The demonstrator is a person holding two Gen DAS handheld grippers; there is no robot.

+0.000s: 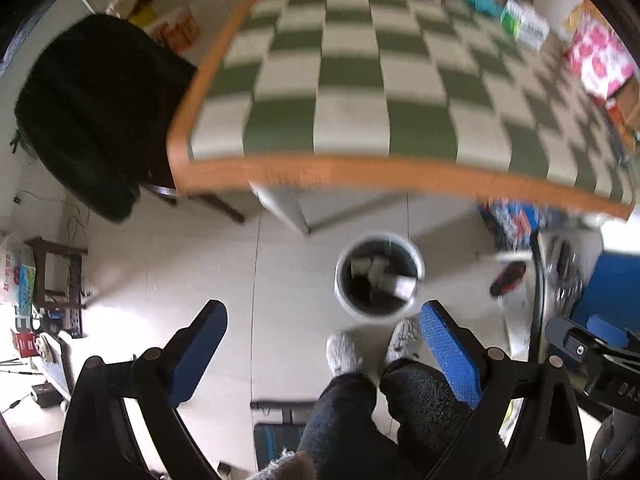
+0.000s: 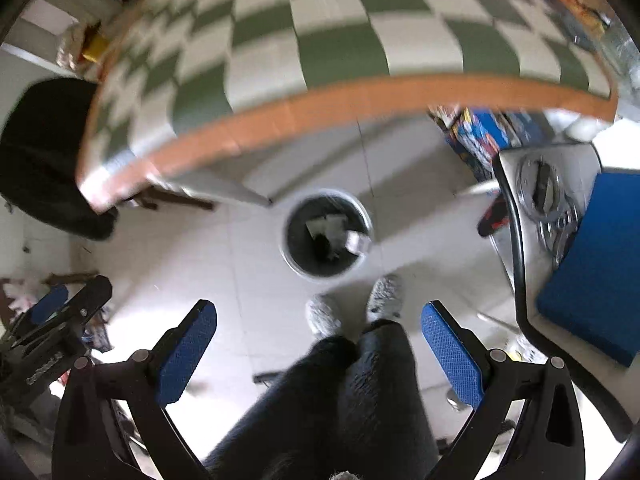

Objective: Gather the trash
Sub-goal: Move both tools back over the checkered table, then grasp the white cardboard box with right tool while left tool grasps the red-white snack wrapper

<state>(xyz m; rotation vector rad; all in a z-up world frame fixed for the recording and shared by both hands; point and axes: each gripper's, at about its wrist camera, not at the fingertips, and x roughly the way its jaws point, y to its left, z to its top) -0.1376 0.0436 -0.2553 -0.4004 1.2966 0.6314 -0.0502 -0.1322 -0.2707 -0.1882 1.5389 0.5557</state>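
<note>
I see my left hand-held gripper (image 1: 322,322) and right hand-held gripper (image 2: 319,322) both wide apart, holding nothing. The trash bin (image 1: 379,277) sits on the floor (image 1: 200,264) by the desk (image 1: 360,80), with paper scraps (image 1: 382,276) inside.

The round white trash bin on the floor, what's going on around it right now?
A person in dark trousers and fuzzy grey slippers stands over the round white trash bin, which already holds some crumpled pieces. The left gripper and right gripper are both open and empty, hanging above the floor. Colourful packages lie at the far side of the green-and-white checkered table.
</note>
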